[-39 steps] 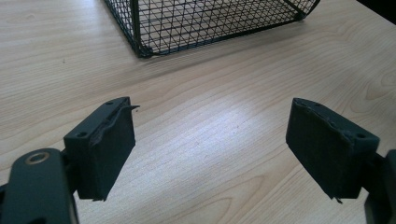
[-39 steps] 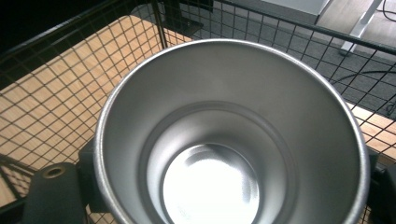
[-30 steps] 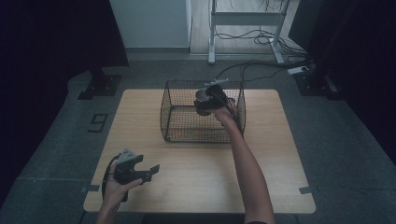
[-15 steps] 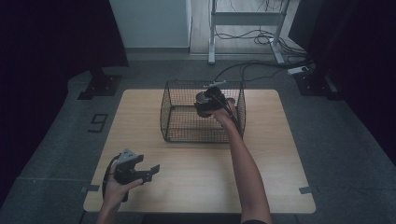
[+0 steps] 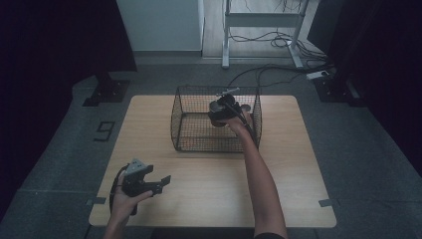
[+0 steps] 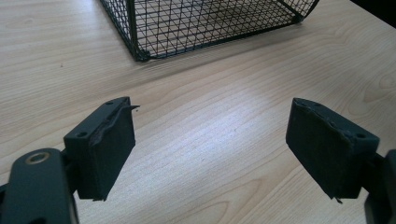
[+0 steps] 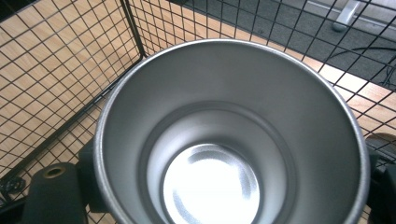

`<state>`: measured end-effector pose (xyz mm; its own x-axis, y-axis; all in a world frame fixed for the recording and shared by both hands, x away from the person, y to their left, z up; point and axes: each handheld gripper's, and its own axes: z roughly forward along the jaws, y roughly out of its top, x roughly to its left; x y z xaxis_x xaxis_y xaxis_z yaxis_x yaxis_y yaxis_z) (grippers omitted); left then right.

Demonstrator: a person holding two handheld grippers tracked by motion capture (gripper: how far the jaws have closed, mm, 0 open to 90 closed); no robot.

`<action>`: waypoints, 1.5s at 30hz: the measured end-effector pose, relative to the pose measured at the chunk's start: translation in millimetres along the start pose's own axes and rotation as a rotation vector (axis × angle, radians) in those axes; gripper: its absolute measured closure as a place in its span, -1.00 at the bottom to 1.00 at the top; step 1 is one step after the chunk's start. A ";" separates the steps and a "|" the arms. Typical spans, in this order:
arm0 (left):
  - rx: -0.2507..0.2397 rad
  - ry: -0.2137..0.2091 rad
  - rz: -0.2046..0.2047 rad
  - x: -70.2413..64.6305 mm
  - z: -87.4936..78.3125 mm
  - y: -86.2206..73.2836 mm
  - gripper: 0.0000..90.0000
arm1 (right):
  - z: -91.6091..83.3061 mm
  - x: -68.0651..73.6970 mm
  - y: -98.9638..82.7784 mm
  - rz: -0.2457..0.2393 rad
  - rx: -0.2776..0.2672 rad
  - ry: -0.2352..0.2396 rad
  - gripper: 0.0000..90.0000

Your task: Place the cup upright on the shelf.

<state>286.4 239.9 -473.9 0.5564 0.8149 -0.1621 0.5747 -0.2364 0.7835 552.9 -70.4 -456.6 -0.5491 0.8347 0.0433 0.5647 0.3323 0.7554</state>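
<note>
Gripping a steel cup (image 7: 229,135), the right gripper (image 5: 222,110) holds it between its jaws inside the wire basket (image 5: 186,142); left gripper (image 5: 149,181) gapes empty at seven o'clock of it.

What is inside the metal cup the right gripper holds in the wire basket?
Nothing: the metal cup looks empty down to its shiny bottom. The basket floor directly beneath it is covered by the cup, so what lies there cannot be seen.

Steel cup (image 7: 224,140) between fingers (image 7: 51,191); inside basket (image 7: 70,70)
</note>
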 end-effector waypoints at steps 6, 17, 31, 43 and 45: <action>0.002 -0.003 0.001 -0.1 0.6 -0.2 -0.65 | 5.7 -3.3 -2.3 0.007 0.020 -0.001 -0.60; 0.001 -0.003 0.001 0.3 0.1 -0.1 -0.65 | 12.2 -3.4 -1.3 0.002 0.048 -0.001 -0.60; -0.003 -0.003 -0.003 1.6 -1.5 0.0 -0.65 | 23.5 -5.5 -2.2 0.003 0.107 -0.011 -0.60; -0.006 -0.001 -0.005 2.5 -2.3 -0.1 -0.64 | 30.6 -6.3 -3.5 -0.004 0.146 -0.017 -0.60; -0.006 -0.002 -0.006 2.5 -2.6 0.0 -0.65 | 31.5 -6.5 -4.0 -0.003 0.151 -0.018 -0.60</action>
<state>286.2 243.3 -472.7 0.5541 0.8154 -0.1675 0.5740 -0.2286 0.7863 573.6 -63.3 -480.5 -0.5405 0.8408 0.0288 0.6501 0.3957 0.6487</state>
